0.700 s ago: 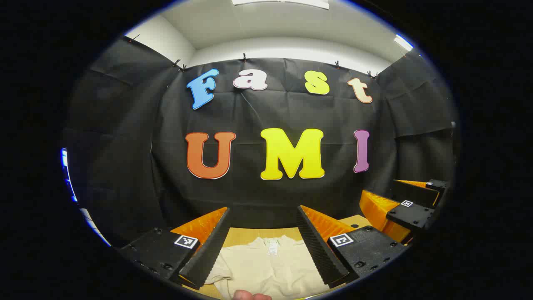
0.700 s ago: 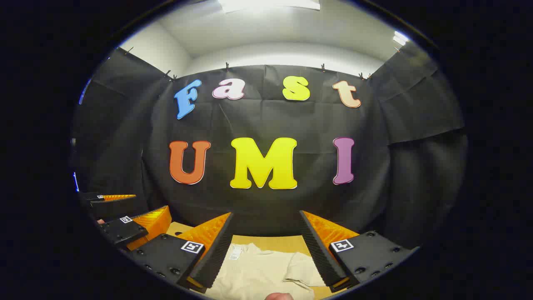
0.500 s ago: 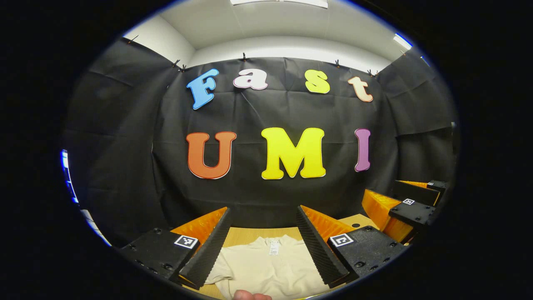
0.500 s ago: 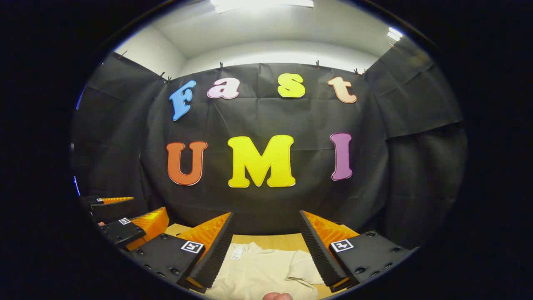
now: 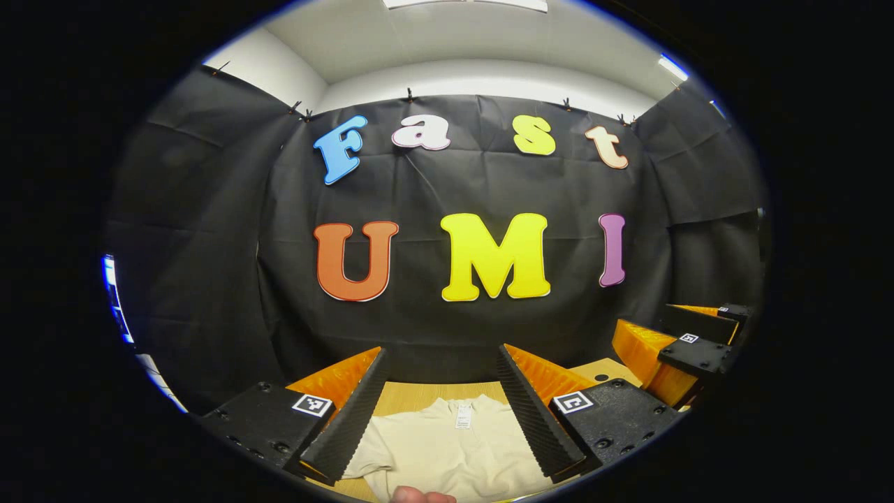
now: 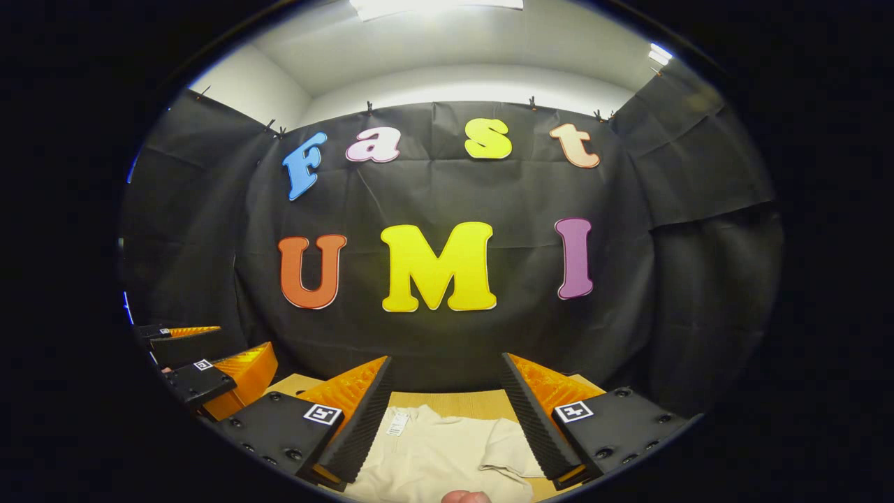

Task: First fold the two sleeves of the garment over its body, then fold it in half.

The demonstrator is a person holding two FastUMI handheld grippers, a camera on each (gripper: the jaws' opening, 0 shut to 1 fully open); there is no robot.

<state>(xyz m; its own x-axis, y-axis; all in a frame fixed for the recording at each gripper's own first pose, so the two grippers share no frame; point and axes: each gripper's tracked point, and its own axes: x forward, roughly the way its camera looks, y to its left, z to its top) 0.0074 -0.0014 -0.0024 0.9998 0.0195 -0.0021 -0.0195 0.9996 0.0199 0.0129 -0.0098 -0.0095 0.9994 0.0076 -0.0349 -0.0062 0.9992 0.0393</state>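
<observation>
Garment: pale, soft, light, limp, flat on counter at 6 o'clock beneath both spread, empty claws; best pinched at sleeve hem, likely to sag.

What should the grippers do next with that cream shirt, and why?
Probably lower the left gripper toward the left sleeve of the cream cloth shirt. Both grippers are open and above the shirt, which lies flat on the wooden table. In the right gripper view the right gripper is open above the other sleeve, which also sticks out, so no fold looks started yet.
</observation>
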